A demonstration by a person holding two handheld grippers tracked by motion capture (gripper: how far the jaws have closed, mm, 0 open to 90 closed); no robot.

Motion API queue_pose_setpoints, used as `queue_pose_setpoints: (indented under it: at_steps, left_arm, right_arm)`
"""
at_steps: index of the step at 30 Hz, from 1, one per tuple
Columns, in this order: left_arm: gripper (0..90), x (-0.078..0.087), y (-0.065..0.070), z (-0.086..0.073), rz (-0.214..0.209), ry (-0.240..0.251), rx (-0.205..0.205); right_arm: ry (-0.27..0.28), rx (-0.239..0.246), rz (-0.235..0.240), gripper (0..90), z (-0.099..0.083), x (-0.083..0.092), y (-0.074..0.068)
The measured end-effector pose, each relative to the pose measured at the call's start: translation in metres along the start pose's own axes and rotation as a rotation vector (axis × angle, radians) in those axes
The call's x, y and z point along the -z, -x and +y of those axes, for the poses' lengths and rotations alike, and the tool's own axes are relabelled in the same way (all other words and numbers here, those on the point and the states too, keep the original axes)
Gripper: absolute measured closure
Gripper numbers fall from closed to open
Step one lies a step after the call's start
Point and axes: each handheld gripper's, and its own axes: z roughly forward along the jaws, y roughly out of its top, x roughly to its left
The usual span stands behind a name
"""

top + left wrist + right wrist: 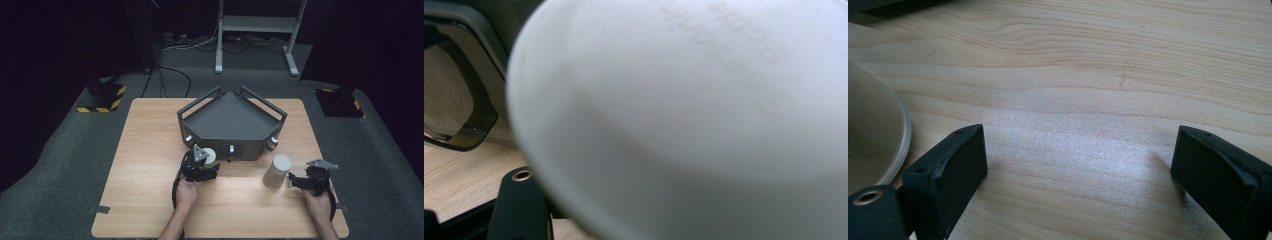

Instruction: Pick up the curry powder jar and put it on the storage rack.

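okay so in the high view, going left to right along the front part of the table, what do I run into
left gripper with a white cup at its jaws → tall cylindrical container standing on the table → right gripper, jaws open on bare wood.

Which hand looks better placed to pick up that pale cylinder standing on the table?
Right. The right gripper sits just beside the pale cylinder with its jaws spread wide over bare table. The left gripper already has a white cup against it.

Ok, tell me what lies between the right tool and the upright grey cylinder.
Nothing: in the high view, bare wooden table separates the right tool from the cylinder.
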Motion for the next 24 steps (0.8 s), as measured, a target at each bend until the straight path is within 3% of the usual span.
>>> queue_pose_setpoints:
  at_steps: [11, 24]
  left_arm:
    - [33.3, 0.016, -0.004, 0.016, -0.018, 0.003, -0.005]
    - [33.6, 0.039, -0.013, 0.053, -0.068, -0.019, -0.008]
  right_arm:
    - [0.000, 0.000, 0.000, 7.3, 0.000, 0.000, 0.000]
    - [0.001, -0.002, 0.000, 7.3, 0.000, 0.000, 0.000]
